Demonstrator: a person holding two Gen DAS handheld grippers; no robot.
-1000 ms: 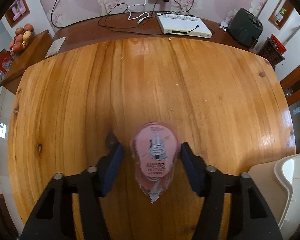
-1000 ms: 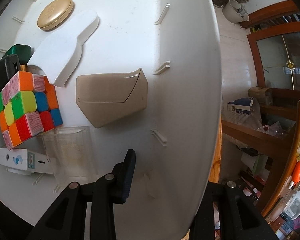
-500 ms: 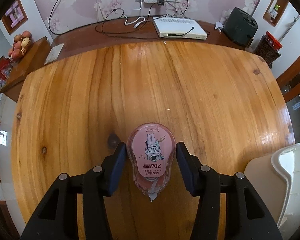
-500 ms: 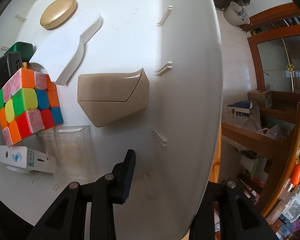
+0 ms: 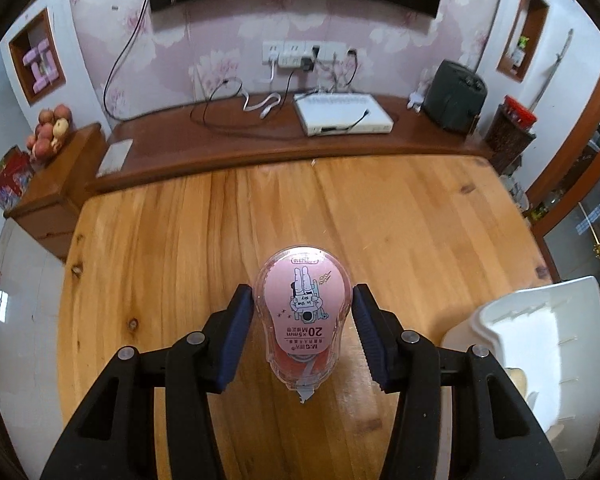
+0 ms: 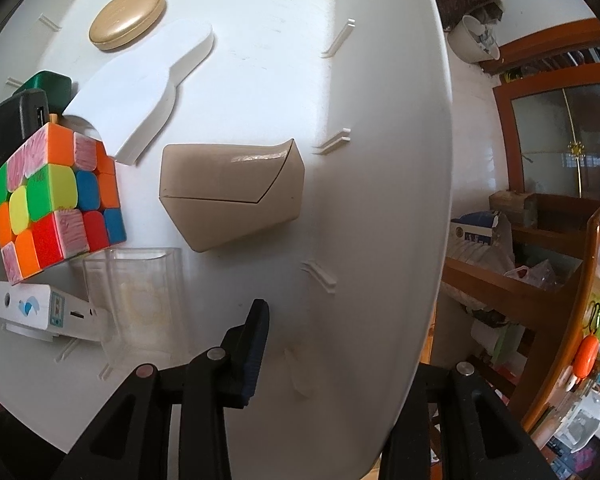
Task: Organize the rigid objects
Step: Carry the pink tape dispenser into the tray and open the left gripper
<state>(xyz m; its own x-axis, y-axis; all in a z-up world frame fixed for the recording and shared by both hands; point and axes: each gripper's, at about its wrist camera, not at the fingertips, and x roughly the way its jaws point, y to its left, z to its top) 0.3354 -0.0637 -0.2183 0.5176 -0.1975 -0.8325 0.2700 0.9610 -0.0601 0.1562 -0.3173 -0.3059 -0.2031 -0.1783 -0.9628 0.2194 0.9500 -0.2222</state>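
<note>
The white tray is the landmark here, and it already holds most of the sorted things. Inside it, toward its left side in the right wrist view, sit a colourful puzzle cube, a black charger and a green block just behind the cube, a gold oval case at the far end, a flat white bottle-shaped piece beside the case, a beige faceted box near the middle, a clear plastic box in front of the cube, and a white power bank at the tray's near left corner. The half of the tray floor nearest its right wall lies bare.

One thing is still outside the tray: the pink correction tape. The left claw is clenched on it, both blue pads pressing its clear shell, and carries it above the wooden surface, with the tray's corner showing off to the right in that view. No other loose object shows on the wood, so this looks like the last item, or close to it.

The right claw straddles the tray's near right wall, one finger inside and the other outside. Whether it pinches the wall or stands loose around it I cannot tell; its jaws have just been opening slightly. What remains, by my reading, is to bring the tape over the wall and set it down in the bare half.
</note>
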